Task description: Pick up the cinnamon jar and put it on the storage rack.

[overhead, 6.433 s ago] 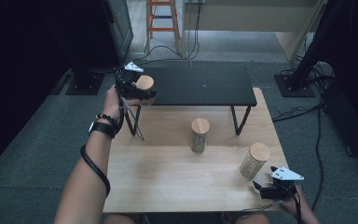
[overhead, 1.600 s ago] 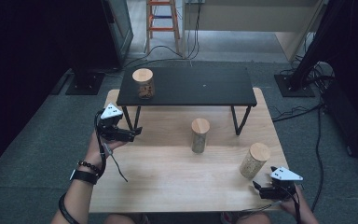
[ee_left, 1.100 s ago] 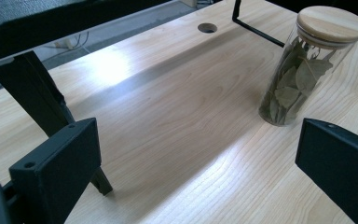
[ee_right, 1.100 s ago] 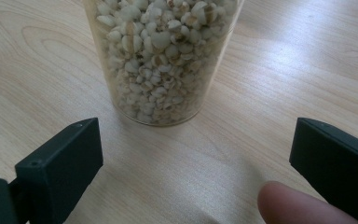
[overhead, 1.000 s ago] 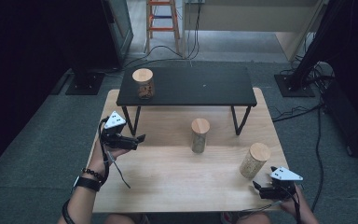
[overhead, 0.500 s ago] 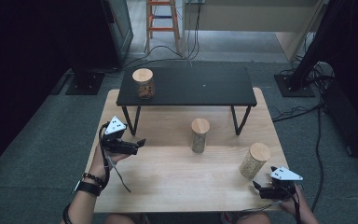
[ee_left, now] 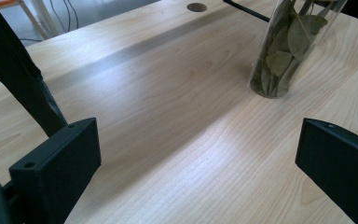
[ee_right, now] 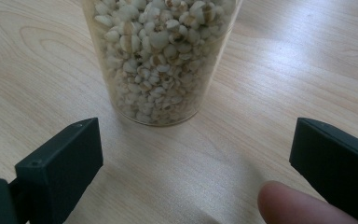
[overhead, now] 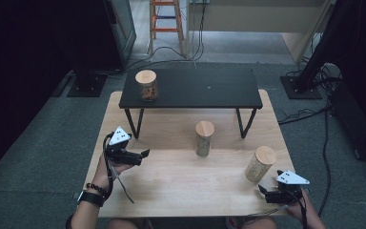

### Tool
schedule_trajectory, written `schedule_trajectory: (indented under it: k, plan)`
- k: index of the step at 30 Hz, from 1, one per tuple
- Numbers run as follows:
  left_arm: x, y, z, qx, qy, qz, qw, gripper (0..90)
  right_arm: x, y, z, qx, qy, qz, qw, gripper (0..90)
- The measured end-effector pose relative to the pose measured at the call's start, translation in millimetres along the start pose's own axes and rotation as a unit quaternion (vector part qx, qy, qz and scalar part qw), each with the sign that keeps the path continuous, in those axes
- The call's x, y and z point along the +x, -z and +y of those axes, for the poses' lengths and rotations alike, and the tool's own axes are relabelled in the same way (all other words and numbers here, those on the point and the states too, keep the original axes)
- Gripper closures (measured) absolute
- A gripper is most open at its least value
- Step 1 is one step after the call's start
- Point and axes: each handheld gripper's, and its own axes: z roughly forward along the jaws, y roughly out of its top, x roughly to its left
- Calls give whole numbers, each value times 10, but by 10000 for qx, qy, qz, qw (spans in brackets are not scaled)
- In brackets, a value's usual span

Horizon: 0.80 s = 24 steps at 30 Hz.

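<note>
Three cork-lidded glass jars are in the high view. One with dark contents stands on the left end of the black shelf. A jar of green leaves stands mid-table. A jar of pale grains stands at the right. My left gripper hovers open over the table's left side, pointing at the leaf jar well beyond its jaws. My right gripper rests open at the front right corner, just short of the grain jar. A fingertip shows between its jaws.
The black shelf stands on thin legs at the back of the wooden table; one leg is close to my left gripper. Beyond the table are a ladder, cables and dark stands on the floor.
My left gripper set the dark jar on the shelf, let go, and has drawn back down to the table's left side, now drifting right toward the leaf jar. The right gripper has stayed still.
</note>
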Motion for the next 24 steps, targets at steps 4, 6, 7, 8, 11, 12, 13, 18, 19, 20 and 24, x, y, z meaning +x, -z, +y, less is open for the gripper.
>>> schedule_trajectory:
  k: [4, 6, 7, 8, 11, 12, 13, 18, 19, 20, 24]
  plan:
    - [-1, -5, -45, 14, -10, -10, 10000, 1, 1, 0, 1, 3, 6, -1, 10000, 25]
    - [-3, -7, -67, 14, 7, -9, 10000, 1, 1, 0, 1, 5, 4, 0, 10000, 25]
    - [-1, -8, -79, 14, 12, -15, 10000, 1, 1, 0, 1, 4, 5, -2, 10000, 25]
    - [-2, -10, -89, 21, 19, -18, 10000, 1, 2, -1, 2, 5, 6, -4, 10000, 25]
    - [-23, -17, -131, 20, 23, 19, 10000, 1, 3, -1, 2, 5, 5, -6, 10000, 25]
    - [-25, -19, -146, 25, 28, 15, 10000, 1, 3, -1, 2, 7, 3, -6, 10000, 25]
    - [-30, -23, -165, 19, 57, 13, 10000, 2, 2, -1, 2, 6, 4, -4, 10000, 25]
    - [-39, -39, -249, 37, 90, -22, 10000, 1, 4, -1, 3, 9, 7, -10, 10000, 25]
    - [-41, -43, -267, 28, 110, -28, 9999, 1, 5, -1, 3, 9, 8, -11, 10000, 25]
    - [-42, -42, -278, 37, 105, -26, 9999, 1, 5, -1, 3, 9, 8, -10, 10000, 25]
    - [-46, -45, -334, 24, 134, -29, 9999, 2, 5, -1, 3, 10, 6, -12, 10000, 25]
